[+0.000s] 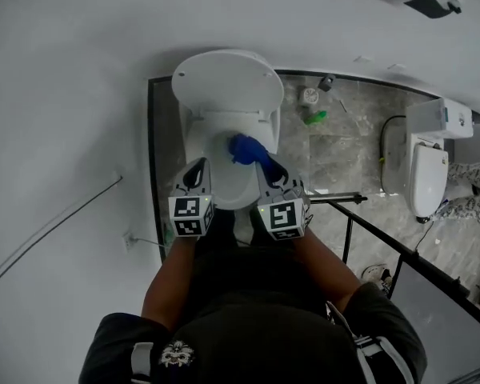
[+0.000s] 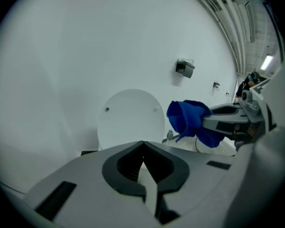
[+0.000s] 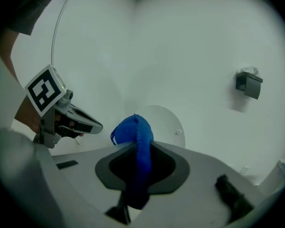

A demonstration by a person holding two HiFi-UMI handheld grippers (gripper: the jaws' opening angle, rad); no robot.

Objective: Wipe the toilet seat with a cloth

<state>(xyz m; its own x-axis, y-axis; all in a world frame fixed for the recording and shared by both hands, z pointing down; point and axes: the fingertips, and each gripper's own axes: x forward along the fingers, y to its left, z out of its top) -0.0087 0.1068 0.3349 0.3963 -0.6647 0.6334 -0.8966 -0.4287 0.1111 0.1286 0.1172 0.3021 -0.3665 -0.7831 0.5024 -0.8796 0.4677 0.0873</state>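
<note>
- Two tongs sit side by side at the middle of the head view, above the toilet seat (image 1: 234, 189). The left tongs (image 1: 198, 168) are closed and empty. The right tongs (image 1: 266, 163) grip a blue cloth (image 1: 244, 149) over the bowl. The raised lid (image 1: 226, 80) stands just above them in the frame. A second toilet (image 1: 428, 174) sits near the right edge, beyond a black railing (image 1: 340, 199).
- Left gripper view: its jaws meet at lower centre with nothing between them. The lid stands behind them. The cloth bunches right of centre, pinched in the right tongs, which reach in from the right edge. A dark wall box (image 2: 184, 68) hangs above.
- Right gripper view: the cloth is clamped between the jaws at lower centre, and its bundle pokes up past the tips. The left tongs, with their marker cube (image 3: 45, 89), sit at the left.
</note>
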